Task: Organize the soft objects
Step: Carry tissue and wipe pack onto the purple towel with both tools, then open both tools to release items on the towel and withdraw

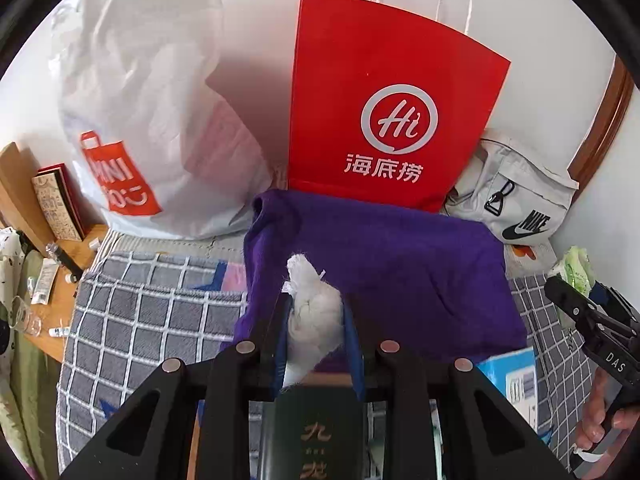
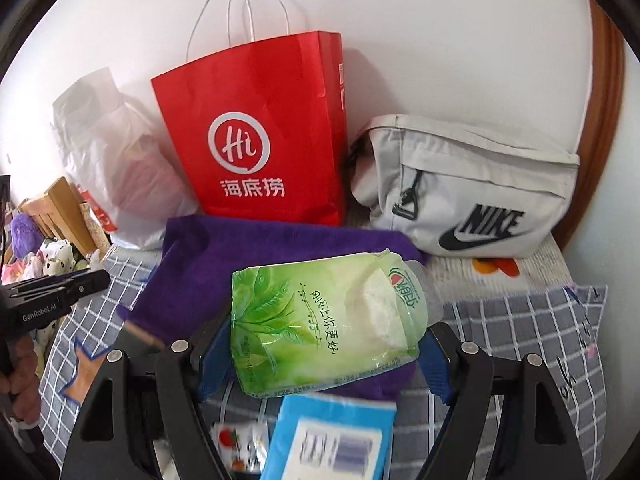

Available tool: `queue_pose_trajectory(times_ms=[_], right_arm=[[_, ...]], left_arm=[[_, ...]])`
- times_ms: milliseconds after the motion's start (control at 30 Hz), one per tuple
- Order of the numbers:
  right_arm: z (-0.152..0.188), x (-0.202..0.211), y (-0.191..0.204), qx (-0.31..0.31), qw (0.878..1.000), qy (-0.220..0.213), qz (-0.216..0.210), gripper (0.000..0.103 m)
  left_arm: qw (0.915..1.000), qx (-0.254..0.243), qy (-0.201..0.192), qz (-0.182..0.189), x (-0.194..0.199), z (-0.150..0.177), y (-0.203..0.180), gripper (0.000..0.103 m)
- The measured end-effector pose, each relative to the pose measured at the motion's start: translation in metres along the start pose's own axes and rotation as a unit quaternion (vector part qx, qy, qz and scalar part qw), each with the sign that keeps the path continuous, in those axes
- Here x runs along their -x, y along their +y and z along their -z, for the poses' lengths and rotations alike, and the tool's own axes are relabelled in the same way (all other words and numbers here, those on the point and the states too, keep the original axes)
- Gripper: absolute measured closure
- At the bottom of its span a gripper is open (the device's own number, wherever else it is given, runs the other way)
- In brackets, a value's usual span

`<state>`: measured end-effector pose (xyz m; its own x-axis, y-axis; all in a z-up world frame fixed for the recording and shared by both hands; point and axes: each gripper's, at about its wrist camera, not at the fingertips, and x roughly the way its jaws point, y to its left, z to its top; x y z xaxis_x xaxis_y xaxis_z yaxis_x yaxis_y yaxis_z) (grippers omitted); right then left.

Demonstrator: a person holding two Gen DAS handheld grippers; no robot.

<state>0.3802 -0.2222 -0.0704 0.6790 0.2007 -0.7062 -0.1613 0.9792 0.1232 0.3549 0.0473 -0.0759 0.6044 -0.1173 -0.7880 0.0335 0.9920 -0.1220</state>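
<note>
Slippage is your risk: your left gripper pinches a white cloth wad narrowly over the purple towel; your right gripper clamps the slick green tissue pack wide; either could drop short of the red paper bag.

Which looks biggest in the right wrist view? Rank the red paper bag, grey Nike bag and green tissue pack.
1. red paper bag and grey Nike bag: alike, unranked.
2. green tissue pack, smallest, though inflated by nearness, between the right gripper fingers.
</note>
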Motion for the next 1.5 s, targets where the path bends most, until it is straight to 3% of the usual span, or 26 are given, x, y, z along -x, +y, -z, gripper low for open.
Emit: queue_pose_trajectory(times_ms=[300,667,1100,1167,1233,1300,1500], right_arm=[[-0.032,-0.05,-0.002,0.009,1.0,0.025,-0.011,0.025],[-0.016,-0.12,-0.012,0.008,0.996,0.09,-0.014,0.025],[-0.011,-0.146,-0.015,-0.005,0.993,0.117,-0.019,0.024],[-0.012,-0.145,-0.015,-0.001,0.993,0.112,-0.027,0.022],[-0.013,-0.145,-0.013,0.002,0.993,0.114,-0.042,0.015],[-0.014,-0.144,-0.012,0.003,0.993,0.11,-0.045,0.009],[-0.015,-0.14,-0.017,-0.005,0.994,0.104,-0.034,0.008]], left_arm=[[0.9997,0.002,0.022,0.01,-0.049,-0.033,-0.014,0.079],[0.997,0.008,0.068,0.036,-0.119,-0.047,-0.009,0.079],[0.9939,0.012,0.075,0.081,-0.148,-0.048,-0.012,0.078],[0.9936,0.02,0.075,0.083,-0.149,-0.049,-0.01,0.072],[0.9925,0.025,0.083,0.086,-0.152,-0.051,-0.01,0.053],[0.9927,0.027,0.084,0.082,-0.153,-0.052,-0.009,0.051],[0.9934,0.028,0.083,0.073,-0.15,-0.053,-0.009,0.042]])
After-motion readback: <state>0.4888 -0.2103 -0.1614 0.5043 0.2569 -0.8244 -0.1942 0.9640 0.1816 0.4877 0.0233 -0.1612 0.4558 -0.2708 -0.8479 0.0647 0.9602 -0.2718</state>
